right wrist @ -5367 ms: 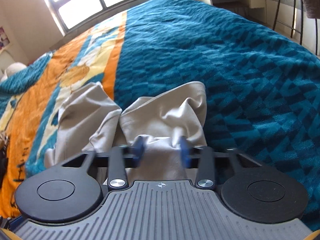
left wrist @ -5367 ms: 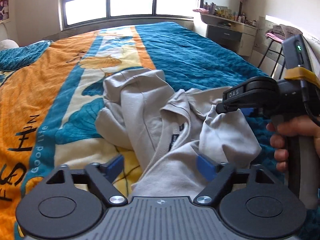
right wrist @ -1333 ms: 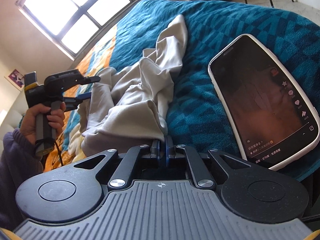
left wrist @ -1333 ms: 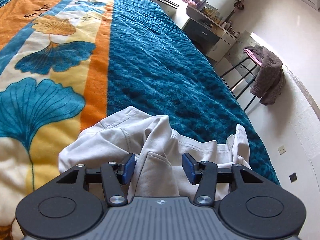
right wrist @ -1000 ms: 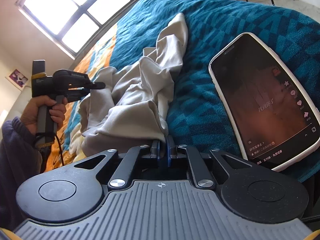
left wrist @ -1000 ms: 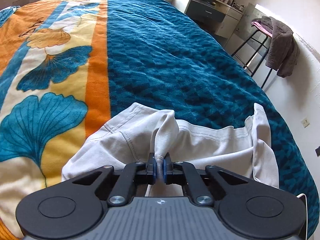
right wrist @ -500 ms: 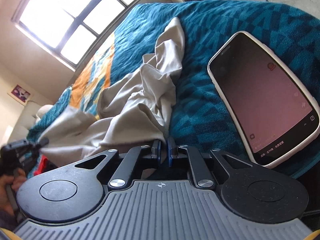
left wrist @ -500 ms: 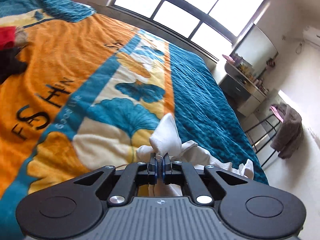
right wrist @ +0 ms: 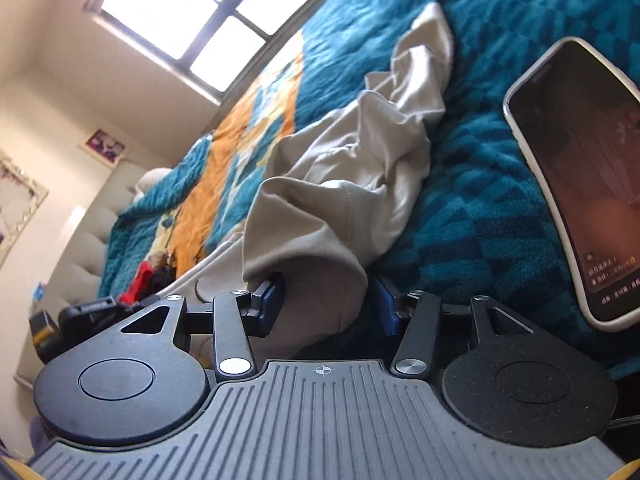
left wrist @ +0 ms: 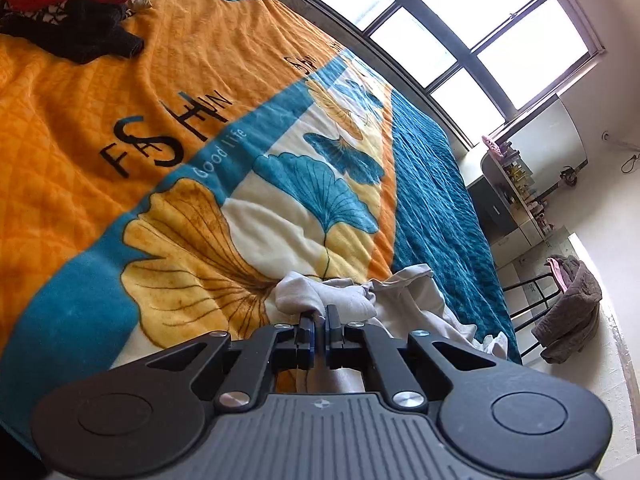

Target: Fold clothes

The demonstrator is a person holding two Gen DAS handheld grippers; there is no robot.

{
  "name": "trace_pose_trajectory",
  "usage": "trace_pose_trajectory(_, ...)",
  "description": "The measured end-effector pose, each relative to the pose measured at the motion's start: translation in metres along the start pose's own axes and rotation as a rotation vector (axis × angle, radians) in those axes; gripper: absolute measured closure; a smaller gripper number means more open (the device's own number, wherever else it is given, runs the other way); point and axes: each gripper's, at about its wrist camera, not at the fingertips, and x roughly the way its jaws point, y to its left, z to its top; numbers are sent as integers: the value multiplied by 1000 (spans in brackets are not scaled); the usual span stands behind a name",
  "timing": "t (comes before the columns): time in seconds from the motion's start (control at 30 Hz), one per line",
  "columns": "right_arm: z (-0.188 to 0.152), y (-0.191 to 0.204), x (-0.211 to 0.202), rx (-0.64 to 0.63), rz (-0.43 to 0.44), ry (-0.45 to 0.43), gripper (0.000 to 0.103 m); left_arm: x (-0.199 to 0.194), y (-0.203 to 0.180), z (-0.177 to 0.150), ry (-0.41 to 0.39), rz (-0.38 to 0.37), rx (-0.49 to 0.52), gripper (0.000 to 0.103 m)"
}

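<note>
Place: a home bedroom.
Bed: a wide bed under a plush orange, teal and cream blanket (left wrist: 120,128) printed with ginkgo leaves and lettering.
Headboard: a pale tufted padded headboard (right wrist: 86,240) behind the bed.
Window: a large dark-framed multi-pane window (left wrist: 460,28) beside the bed.
Dresser: a grey vanity counter (left wrist: 504,200) crowded with small bottles.
Chair: a black metal chair (left wrist: 532,296) draped with a brown garment.
Walls: a small framed picture (right wrist: 105,147) on a cream wall.
Clothes: a red and black heap of clothing (left wrist: 76,4) on the blanket.
</note>
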Motion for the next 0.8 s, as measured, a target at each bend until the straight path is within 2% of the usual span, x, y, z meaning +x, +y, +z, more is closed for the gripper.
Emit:
trace_pose_trajectory(0.07,-3,3,-1,-45,33,-8,78,0,-1,0,-1,1,10,101)
trace_pose_trajectory(0.13,-1,5,-7,-74,94,-7,85,0,-1,1,0,-1,9,101)
trace_pose_trajectory(0.17,1,8,-12,-79,135,-3,95,0,0,1,0,-1,8,101)
trace_pose_trajectory(0.27,8,13,-28,2,260,-31,99,-1,0,2,5,-1,3,101)
trace_pose_trajectory(0.37,13,8,-40,52,169,-52,100,-1,2,-1,28,32,3,101)
trace_pose_trajectory(0.5,10,-12,-42,131,38,-8,100,5,8,-10,68,63,-1,101)
trace_pose_trajectory(0.53,8,-19,-40,160,49,5,98,7,10,-12,79,66,-7,101)
trace_pose_trajectory(0.57,7,-23,-39,184,66,6,87,8,11,-13,84,66,-13,100)
trace_pose_trajectory(0.6,6,-26,-37,205,76,-1,83,9,11,-14,88,65,-18,100)
trace_pose_trajectory(0.67,4,-31,-32,228,113,-13,59,11,11,-16,93,60,-19,100)
trace_pose_trajectory(0.77,2,-27,-24,160,124,7,56,12,13,-16,100,44,-24,95)
trace_pose_trajectory(0.8,0,-24,-21,125,110,16,56,12,14,-17,103,35,-25,89)
